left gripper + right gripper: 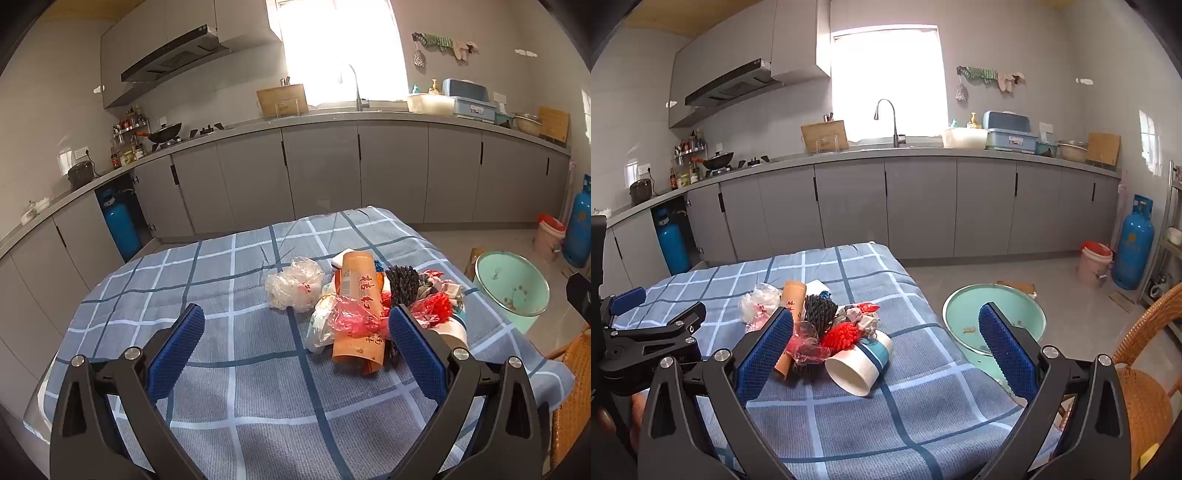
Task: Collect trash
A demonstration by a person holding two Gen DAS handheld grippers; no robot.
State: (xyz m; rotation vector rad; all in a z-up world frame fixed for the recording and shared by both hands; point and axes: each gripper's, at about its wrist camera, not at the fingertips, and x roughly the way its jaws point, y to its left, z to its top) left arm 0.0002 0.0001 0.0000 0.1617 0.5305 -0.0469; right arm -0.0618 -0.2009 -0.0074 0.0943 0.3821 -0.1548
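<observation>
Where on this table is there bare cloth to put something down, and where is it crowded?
Free: the near strip of checked cloth between the left gripper and the trash pile, and the cloth left of the clear plastic bag. Crowded: the right side, around the orange tube and paper cup.

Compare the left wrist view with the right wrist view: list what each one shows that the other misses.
Only the left wrist view: the open left claw head-on, and the full orange wrapper.
Only the right wrist view: the open right claw, the left claw from the side, and the whole white paper cup lying on its side.
Both: the trash pile, the checked tablecloth, the green basin on the floor.
</observation>
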